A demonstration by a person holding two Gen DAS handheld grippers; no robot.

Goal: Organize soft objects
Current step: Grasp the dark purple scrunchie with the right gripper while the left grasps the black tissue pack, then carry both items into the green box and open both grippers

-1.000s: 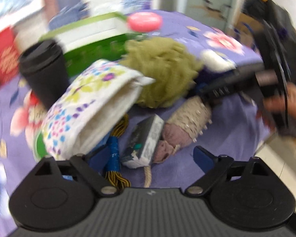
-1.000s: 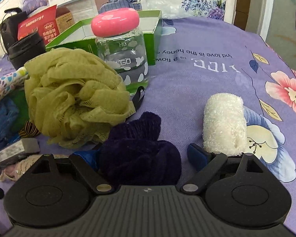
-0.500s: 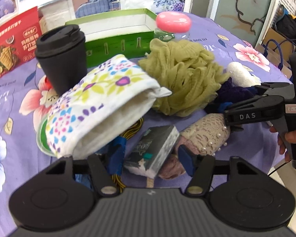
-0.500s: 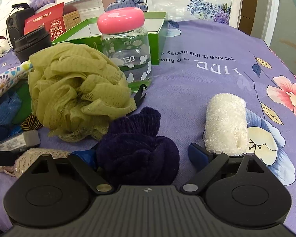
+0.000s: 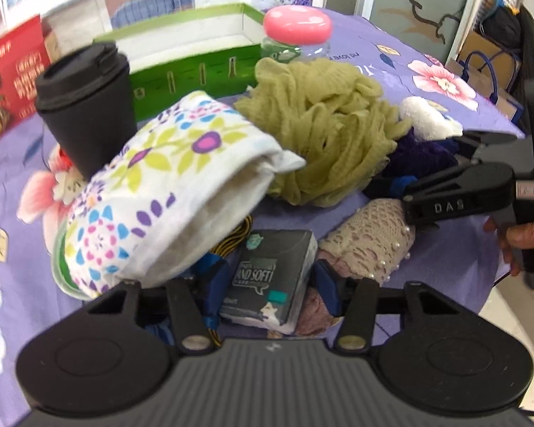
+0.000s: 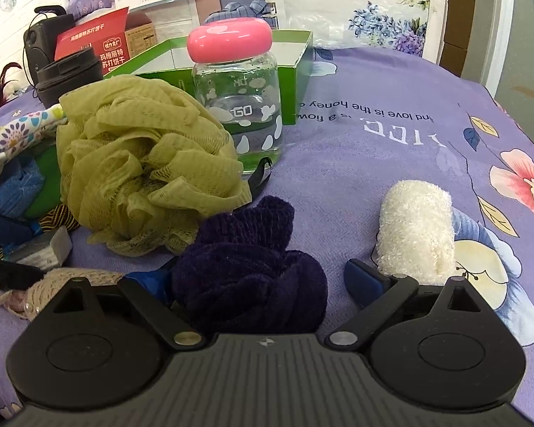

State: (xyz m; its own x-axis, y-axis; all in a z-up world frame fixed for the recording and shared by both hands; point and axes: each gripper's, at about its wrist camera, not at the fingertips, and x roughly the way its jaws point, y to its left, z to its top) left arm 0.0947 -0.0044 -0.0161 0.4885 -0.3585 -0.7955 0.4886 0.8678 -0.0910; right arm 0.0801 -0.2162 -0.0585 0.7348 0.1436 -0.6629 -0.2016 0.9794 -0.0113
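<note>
A dark grey tissue pack [image 5: 270, 281] lies between the blue pads of my left gripper [image 5: 270, 284]. The jaws are closing and the pads touch both of its sides. Around it are a floral cloth [image 5: 167, 192], a beige lace cloth [image 5: 366, 242] and an olive mesh bath puff [image 5: 324, 124]. My right gripper [image 6: 256, 281] stands wide open around a dark purple cloth [image 6: 249, 259]. That cloth rests against the left pad, while the right pad stays clear of it. A white fluffy roll [image 6: 416, 227] lies just beyond the right pad.
A black lidded cup [image 5: 85, 106], an open green box [image 5: 195, 67] and a glass jar with a pink lid [image 6: 238, 106] stand behind the pile. A red carton [image 6: 92, 49] is at the back left. A person's hand [image 5: 527, 238] is by the table's right edge.
The left jaws have narrowed from wide open to the sides of the tissue pack, and the left view has steadied. The right gripper and the purple cloth have hardly shifted.
</note>
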